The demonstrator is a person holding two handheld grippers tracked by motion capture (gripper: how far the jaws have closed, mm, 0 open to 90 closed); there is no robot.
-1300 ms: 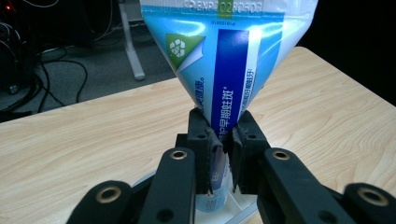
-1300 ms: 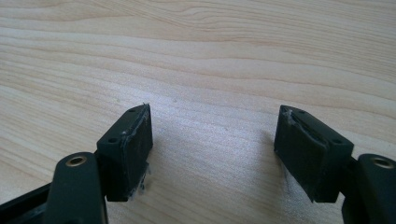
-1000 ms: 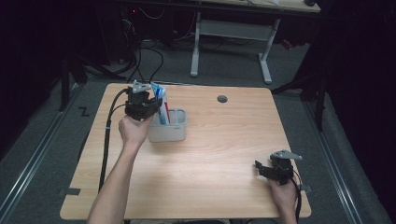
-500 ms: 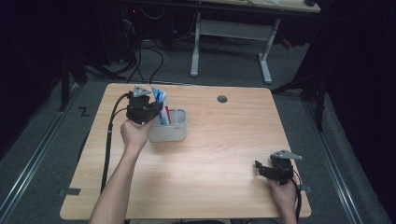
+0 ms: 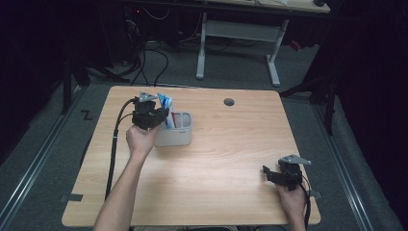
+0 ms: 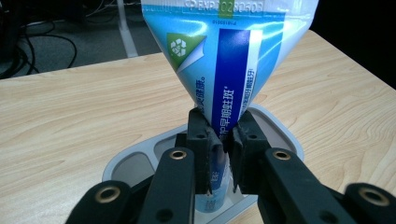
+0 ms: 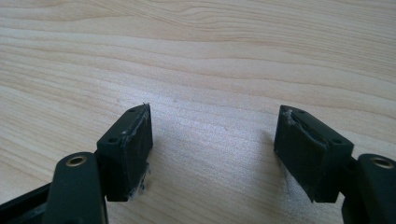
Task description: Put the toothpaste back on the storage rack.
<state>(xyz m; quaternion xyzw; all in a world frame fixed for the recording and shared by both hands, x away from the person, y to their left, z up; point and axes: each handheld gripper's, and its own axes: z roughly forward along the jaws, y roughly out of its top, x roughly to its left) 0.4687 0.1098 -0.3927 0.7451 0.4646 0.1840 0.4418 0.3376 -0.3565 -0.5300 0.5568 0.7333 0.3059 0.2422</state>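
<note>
At a wooden table (image 5: 231, 163), the left gripper (image 6: 223, 140) pinches a blue-and-white toothpaste tube (image 6: 229, 60) upright over a grey holder (image 5: 175, 137) — the right gripper (image 7: 212, 154), jaws spread, rests nr the front-right edge.

tube (image 6: 224, 70) | crimp: "EXP 20260603" | blue band: Chinese characters | green recycling-style sign

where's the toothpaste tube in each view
High view: the toothpaste tube stands upper left on the table, in the grey holder, gripped by the left gripper.
Left gripper view: the tube fills the centre, flat crimped end up, pinched between the jaws.
Right gripper view: bare tabletop between open jaws.
Shared landmark: the grey holder, just behind the jaws in the left gripper view.
</note>
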